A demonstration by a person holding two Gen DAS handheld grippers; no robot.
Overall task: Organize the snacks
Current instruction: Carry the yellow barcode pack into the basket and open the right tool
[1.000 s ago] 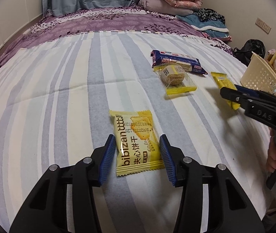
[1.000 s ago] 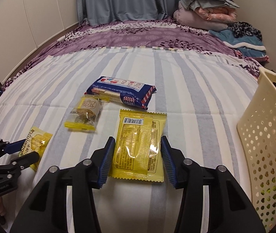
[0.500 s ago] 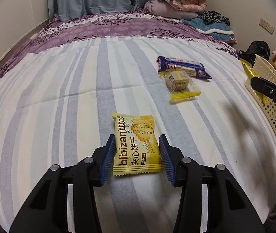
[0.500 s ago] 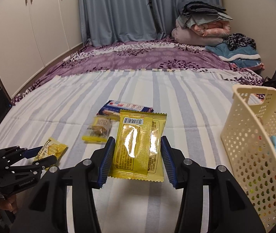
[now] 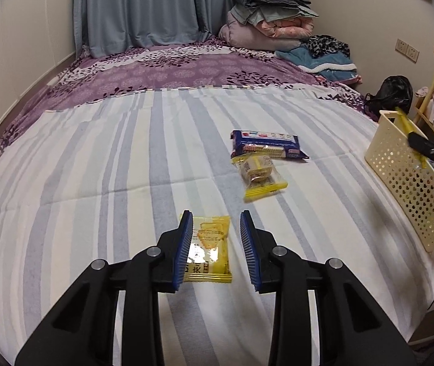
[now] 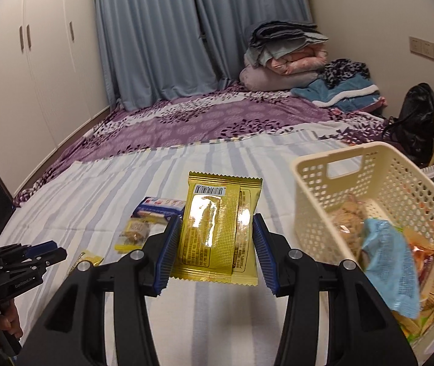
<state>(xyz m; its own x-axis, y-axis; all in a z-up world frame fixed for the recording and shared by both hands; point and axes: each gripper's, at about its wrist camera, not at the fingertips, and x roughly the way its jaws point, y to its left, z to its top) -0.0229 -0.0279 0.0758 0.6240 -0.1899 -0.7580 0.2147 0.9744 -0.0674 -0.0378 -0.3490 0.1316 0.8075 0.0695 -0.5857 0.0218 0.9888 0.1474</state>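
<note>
My right gripper (image 6: 215,254) is shut on a gold snack packet (image 6: 217,228) and holds it in the air, just left of the cream perforated basket (image 6: 323,189). The basket holds several snack packs, among them a blue one (image 6: 390,271). My left gripper (image 5: 216,250) is open and straddles a yellow biscuit packet (image 5: 209,248) that lies flat on the striped bed sheet (image 5: 95,167). A dark blue biscuit pack (image 5: 267,148) and a small yellow-edged cake pack (image 5: 259,177) lie further out on the sheet. The basket (image 5: 412,180) also shows in the left wrist view.
A purple patterned blanket (image 5: 171,70) covers the far half of the bed, with folded bedding (image 5: 268,21) stacked by the curtains. White wardrobe doors (image 6: 19,76) stand at the left. A black bag (image 6: 418,119) and a wooden shelf are at the right.
My right gripper lifted the gold packet off the sheet and carried it up and right to the basket. My left gripper has tilted lower over the yellow biscuit packet, still open.
</note>
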